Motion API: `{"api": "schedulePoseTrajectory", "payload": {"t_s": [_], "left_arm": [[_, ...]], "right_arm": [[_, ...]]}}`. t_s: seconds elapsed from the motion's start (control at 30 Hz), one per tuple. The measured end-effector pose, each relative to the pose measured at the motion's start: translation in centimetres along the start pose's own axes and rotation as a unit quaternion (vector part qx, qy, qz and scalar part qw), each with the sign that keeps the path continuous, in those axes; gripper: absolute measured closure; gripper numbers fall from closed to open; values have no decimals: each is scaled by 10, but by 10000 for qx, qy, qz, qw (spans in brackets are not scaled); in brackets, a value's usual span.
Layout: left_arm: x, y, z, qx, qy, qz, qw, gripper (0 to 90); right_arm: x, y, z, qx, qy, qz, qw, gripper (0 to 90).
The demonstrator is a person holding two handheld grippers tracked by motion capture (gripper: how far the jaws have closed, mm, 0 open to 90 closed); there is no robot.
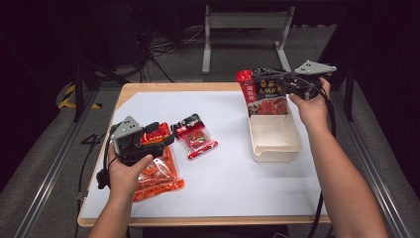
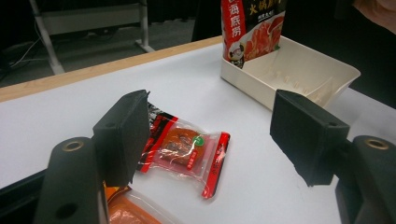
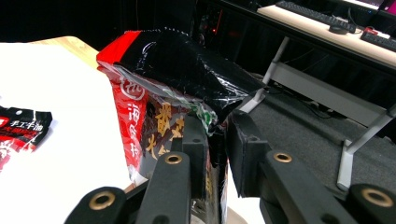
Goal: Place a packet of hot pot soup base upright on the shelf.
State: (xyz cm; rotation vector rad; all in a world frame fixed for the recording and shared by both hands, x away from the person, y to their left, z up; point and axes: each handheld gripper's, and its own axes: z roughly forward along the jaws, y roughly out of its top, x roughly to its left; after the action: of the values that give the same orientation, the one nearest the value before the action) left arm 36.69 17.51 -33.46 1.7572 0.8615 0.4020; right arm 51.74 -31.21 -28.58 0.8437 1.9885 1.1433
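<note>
The right gripper [image 1: 277, 82] holds a red and black soup-base pouch [image 1: 264, 93] by its crinkled top edge, the glossy film still between the two black jaws, which stand only a little apart. The pouch hangs upright, long axis vertical, printed face toward the person, its bottom edge dipping into the far end of the cream plastic bin [image 1: 275, 141]. That bin is a shallow rectangular tray with smooth walls, lying lengthwise away from the person.

Well to the left of the bin, the left gripper [image 1: 157, 135] hovers with its jaws spread wide and nothing between them. Under it lies a clear orange packet [image 1: 159, 176], shiny and flat. Between that gripper and the bin rests a small red and black sachet [image 1: 195, 135], flat on the white table [image 1: 233, 183], its long axis angled toward the bin.
</note>
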Motion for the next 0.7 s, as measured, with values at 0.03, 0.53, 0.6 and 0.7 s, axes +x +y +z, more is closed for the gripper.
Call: {"api": "schedulePoseTrajectory", "payload": {"t_s": [0.03,0.53,0.6,0.7], "left_arm": [[0,0,0,-1,1,1,10000,297],[0,-1,3,36,-16,-16,10000,296],[0,-1,3,29,-18,-10,10000,296],[0,-1,3,24,-29,-24,10000,296]], "right_arm": [[0,-1,0,-21,-14,6,10000,777],[-7,-19,-4,181,14,608,9980,764],[-7,-21,-6,218,-24,622,9978,769],[-8,-23,-7,279,-65,699,9971,780]]}}
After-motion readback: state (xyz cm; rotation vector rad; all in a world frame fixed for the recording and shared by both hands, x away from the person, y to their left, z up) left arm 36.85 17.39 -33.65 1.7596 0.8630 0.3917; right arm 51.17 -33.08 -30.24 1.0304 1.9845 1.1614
